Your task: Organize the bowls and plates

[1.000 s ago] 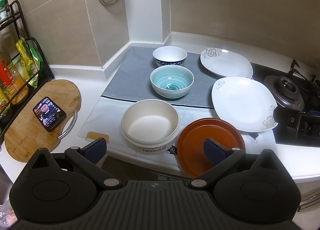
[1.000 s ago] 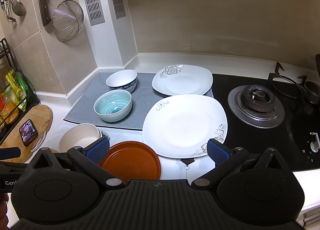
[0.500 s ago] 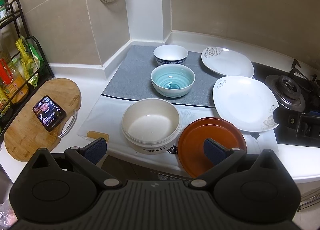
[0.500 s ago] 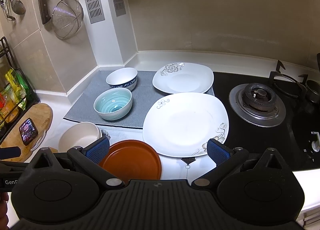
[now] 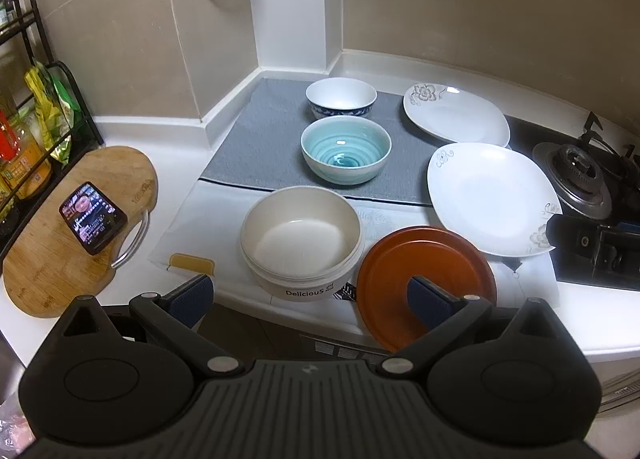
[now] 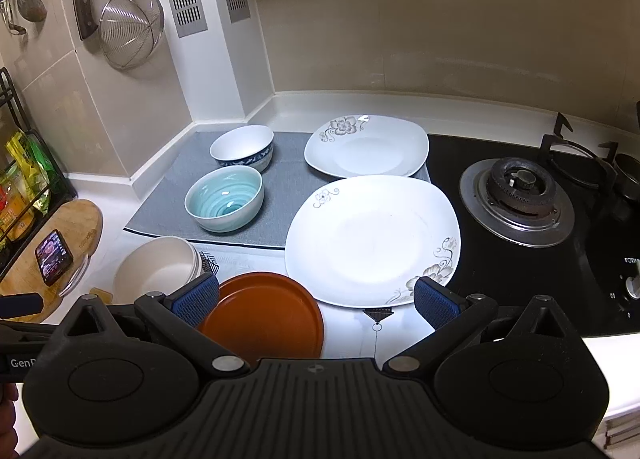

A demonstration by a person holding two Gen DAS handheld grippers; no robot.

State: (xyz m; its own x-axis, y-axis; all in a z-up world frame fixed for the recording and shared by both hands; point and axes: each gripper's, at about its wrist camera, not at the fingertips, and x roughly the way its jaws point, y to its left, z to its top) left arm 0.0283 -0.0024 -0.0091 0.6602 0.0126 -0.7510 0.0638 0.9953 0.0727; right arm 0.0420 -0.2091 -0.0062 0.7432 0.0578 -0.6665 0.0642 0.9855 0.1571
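Kitchen worktop [image 5: 132,131] at the outset of sorting, nothing yet grasped. Nearest, the left hand-held gripper [image 5: 310,295] hangs short of the front edge with its jaws wide apart and empty; the right hand-held gripper [image 6: 316,299] likewise stands open and empty. Just ahead of the left one sits a cream bowl [image 5: 301,241] lettered "Delicious", upright, apparently a nest of more than one; beside it to the right lies an orange-brown round plate [image 5: 404,259], its near rim overhanging the worktop edge and partly behind the left gripper's right finger. In the right wrist view the same orange-brown plate [image 6: 276,311] lies directly ahead and slightly left. Beyond it rests a large white square plate [image 6: 372,239] with floral corners, its right side lapping onto the black hob [image 6: 520,271]. Farther back, on a grey mat [image 5: 256,139], stand a teal-glazed bowl [image 5: 346,155] and behind it a white bowl with a blue patterned band [image 5: 341,97]; to their right lies a second white floral plate [image 6: 366,145]. The step in hand is judged to be the approach. The next move probably calls for closing on one rim, most readily the overhanging plate or the nearest bowl, then stacking like with like.
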